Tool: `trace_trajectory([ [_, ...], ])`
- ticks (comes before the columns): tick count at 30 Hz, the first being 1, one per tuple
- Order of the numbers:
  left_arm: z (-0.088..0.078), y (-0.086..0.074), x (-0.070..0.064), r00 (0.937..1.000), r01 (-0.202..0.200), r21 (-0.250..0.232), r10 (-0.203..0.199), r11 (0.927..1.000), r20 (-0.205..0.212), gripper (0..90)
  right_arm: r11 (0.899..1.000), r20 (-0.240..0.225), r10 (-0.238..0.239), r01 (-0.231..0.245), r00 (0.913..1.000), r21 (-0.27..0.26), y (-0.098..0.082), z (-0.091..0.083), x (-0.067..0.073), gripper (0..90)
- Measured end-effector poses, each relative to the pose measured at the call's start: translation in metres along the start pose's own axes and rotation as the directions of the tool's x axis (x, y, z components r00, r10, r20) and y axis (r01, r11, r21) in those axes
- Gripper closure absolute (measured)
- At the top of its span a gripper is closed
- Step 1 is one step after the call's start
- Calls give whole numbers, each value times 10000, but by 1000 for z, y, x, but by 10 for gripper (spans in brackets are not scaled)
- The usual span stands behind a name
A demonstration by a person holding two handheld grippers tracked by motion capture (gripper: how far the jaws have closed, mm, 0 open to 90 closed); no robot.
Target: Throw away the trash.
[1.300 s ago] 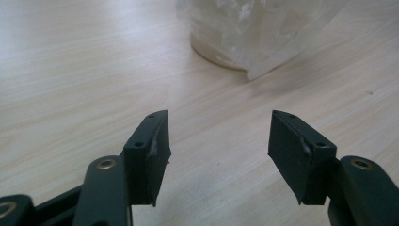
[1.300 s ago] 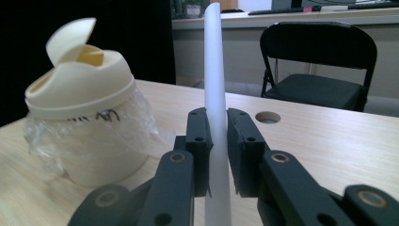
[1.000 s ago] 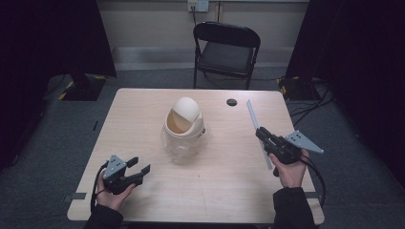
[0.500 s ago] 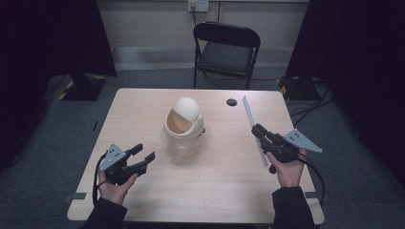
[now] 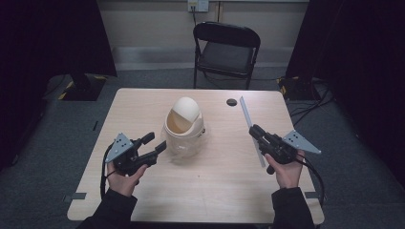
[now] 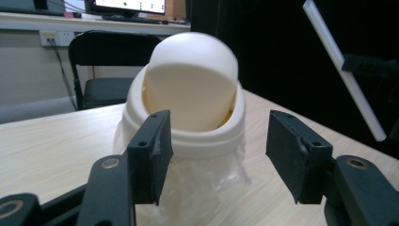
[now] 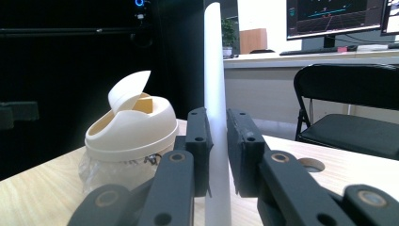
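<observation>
High view: small cream swing-lid bin (image 5: 184, 128) is seen near the middle of the wooden table (image 5: 215, 191), with a clear bag liner around its lower part. The left gripper (image 5: 152, 146) is raised just beside the bin, apart from it. A long white stick (image 5: 251, 130) is clamped in the right gripper (image 5: 254, 130), to the right of the bin and well apart from it.

Left gripper view: the jaws are seen wide, with nothing between the pads; they have just been closing a little. The bin (image 6: 190, 103) is framed between them, further ahead, its lid flap shut.

Right gripper view: the jaws are pressed on the white stick (image 7: 215, 94), which is held upright. The bin (image 7: 129, 134) is seen at the left, with its flap tilted.

Done so far: the stick is judged to be already picked up and secured.

Left to do: the bin is not yet gripped or steadied, and the stick is not yet brought to the lid opening; probably it must be dropped inside.
</observation>
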State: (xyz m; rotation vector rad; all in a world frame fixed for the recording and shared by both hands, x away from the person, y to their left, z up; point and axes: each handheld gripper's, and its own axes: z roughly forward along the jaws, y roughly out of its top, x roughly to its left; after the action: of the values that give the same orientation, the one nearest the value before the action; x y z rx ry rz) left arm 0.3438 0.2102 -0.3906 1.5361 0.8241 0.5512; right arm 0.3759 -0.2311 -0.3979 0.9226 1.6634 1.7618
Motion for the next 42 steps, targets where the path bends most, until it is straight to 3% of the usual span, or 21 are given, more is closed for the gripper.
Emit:
trace_trajectory([
  [11, 19, 19, -19, 9974, 20, -421, 10, 9991, 717, 429, 10000, -171, -22, 22, 9999, 44, -2, -1, 4, 805],
  [23, 40, 33, -38, 9925, 26, -688, 58, 9976, 1220, 438, 9999, -396, -115, 114, 9991, -39, -2, -4, 8, 805],
  [42, 90, 44, -69, 9778, 345, -704, -191, 9969, 2085, 453, 9998, -618, -180, 180, 9979, 8, -5, -5, 13, 805],
])
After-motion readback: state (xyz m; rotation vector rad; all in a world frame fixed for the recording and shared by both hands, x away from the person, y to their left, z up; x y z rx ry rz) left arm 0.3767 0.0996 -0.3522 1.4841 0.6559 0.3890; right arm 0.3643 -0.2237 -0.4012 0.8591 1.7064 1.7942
